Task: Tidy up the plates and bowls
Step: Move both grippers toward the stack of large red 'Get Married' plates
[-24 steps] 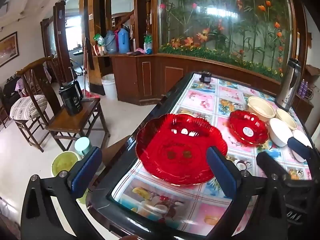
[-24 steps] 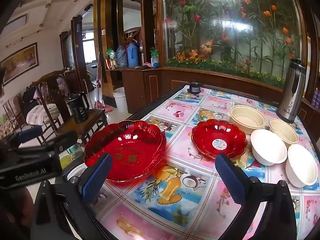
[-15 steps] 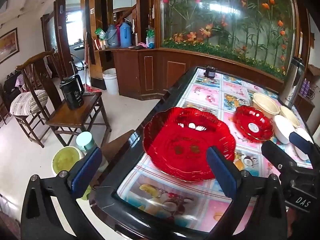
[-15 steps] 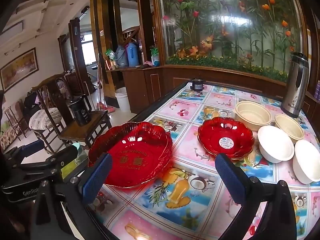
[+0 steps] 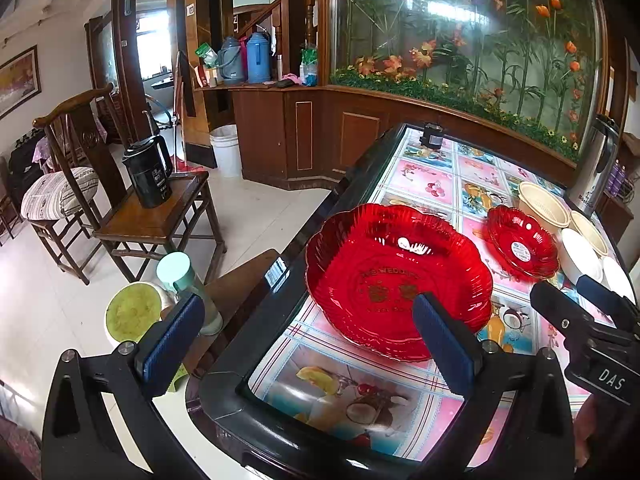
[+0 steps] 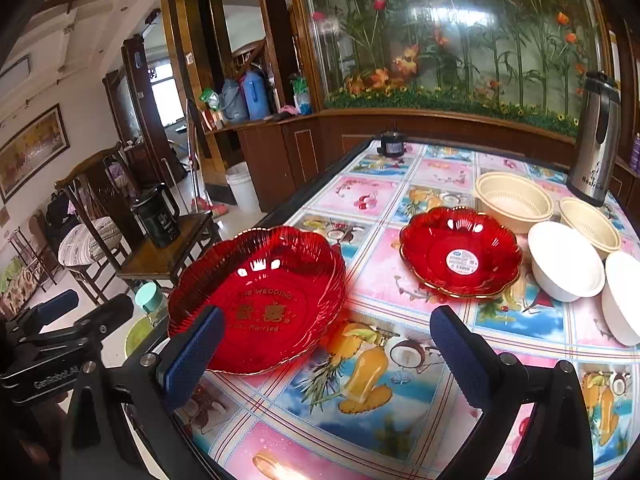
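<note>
A large red scalloped plate (image 5: 400, 276) lies near the table's left edge; it also shows in the right wrist view (image 6: 260, 296). A smaller red plate (image 6: 460, 256) lies to its right, also in the left wrist view (image 5: 522, 246). Two beige bowls (image 6: 514, 200) and two white bowls (image 6: 566, 260) stand at the right. My left gripper (image 5: 308, 344) is open and empty, short of the large plate. My right gripper (image 6: 324, 352) is open and empty above the table's near part.
A steel thermos (image 6: 596, 140) stands at the back right. A small black object (image 6: 394, 144) sits at the table's far end. Left of the table (image 6: 400, 420) are a wooden chair with a black kettle (image 5: 148, 172) and a green-lidded bottle (image 5: 176, 272).
Both grippers have drawn back and tilted a little, so the plates sit farther right and higher in the views. Nothing on the table has moved.
</note>
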A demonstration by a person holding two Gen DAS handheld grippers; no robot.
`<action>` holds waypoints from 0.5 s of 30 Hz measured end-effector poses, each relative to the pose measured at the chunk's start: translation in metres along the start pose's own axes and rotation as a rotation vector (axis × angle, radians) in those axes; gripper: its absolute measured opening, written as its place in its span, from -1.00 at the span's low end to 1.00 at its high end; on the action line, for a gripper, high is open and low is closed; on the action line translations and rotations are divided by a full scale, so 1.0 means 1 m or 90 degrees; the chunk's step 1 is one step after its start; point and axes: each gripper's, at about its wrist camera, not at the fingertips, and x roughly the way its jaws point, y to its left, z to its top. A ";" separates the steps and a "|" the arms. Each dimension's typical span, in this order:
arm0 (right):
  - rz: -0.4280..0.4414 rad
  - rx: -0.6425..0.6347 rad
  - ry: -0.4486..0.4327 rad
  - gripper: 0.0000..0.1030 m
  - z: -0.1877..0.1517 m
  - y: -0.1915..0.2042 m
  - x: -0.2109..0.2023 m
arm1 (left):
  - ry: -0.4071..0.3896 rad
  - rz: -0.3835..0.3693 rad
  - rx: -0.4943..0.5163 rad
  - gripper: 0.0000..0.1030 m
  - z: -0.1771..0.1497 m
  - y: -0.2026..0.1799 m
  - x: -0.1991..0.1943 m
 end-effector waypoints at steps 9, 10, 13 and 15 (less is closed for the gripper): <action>-0.011 0.034 0.043 0.99 0.005 -0.005 0.018 | 0.024 0.008 -0.018 1.00 -0.001 0.012 0.016; -0.010 0.040 0.045 0.99 0.006 -0.007 0.019 | 0.028 0.008 -0.020 1.00 0.000 0.013 0.018; -0.019 0.046 0.051 0.99 0.011 -0.009 0.024 | 0.039 0.012 -0.022 1.00 0.002 0.014 0.025; -0.022 0.045 0.057 0.99 0.014 -0.008 0.028 | 0.048 0.014 -0.021 1.00 0.005 0.015 0.032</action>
